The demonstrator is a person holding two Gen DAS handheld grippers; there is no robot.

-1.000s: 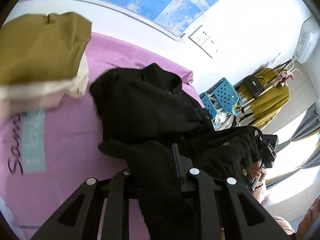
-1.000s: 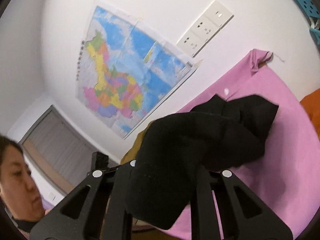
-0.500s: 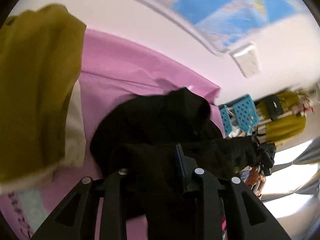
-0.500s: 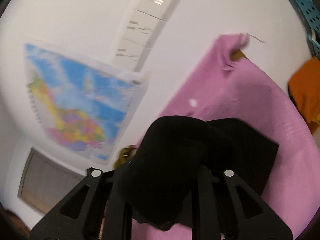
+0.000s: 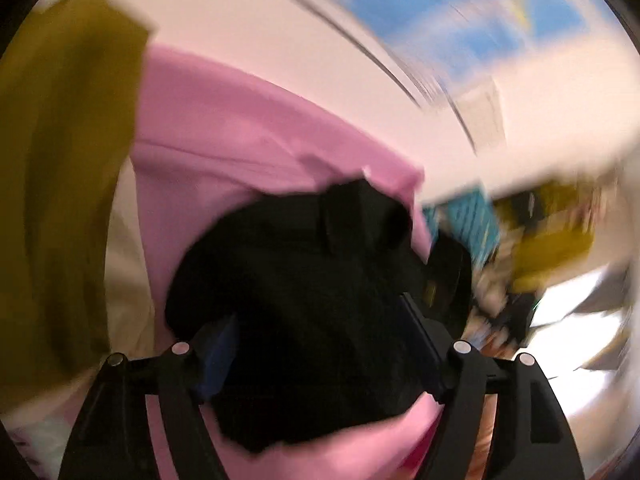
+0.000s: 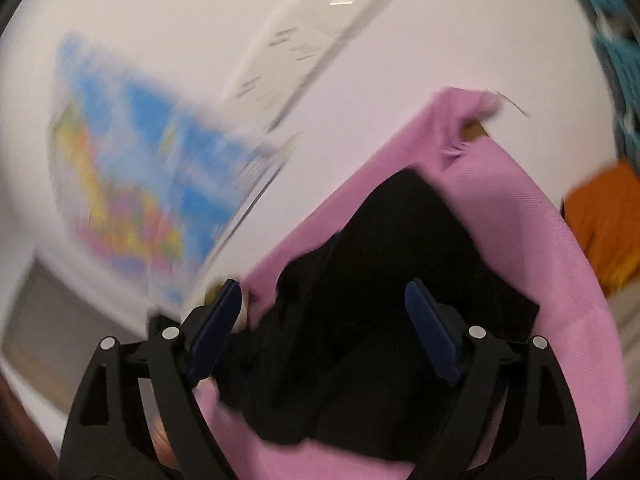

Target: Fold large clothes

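Left gripper [image 5: 316,344]: jaws just sprung wide, black garment [image 5: 304,280] lying loose between and ahead of them on pink sheet [image 5: 240,128]. Right gripper [image 6: 326,320]: likewise just opened wide, same garment [image 6: 380,300] between, unpinched.

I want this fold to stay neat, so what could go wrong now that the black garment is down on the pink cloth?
1. Both hand-held grippers, left and right, have just been opening with the black garment bunched between their fingers; pulling back could snag and undo the fold.
2. The garment lies near the pink cloth edge by the wall, so it might slip off.
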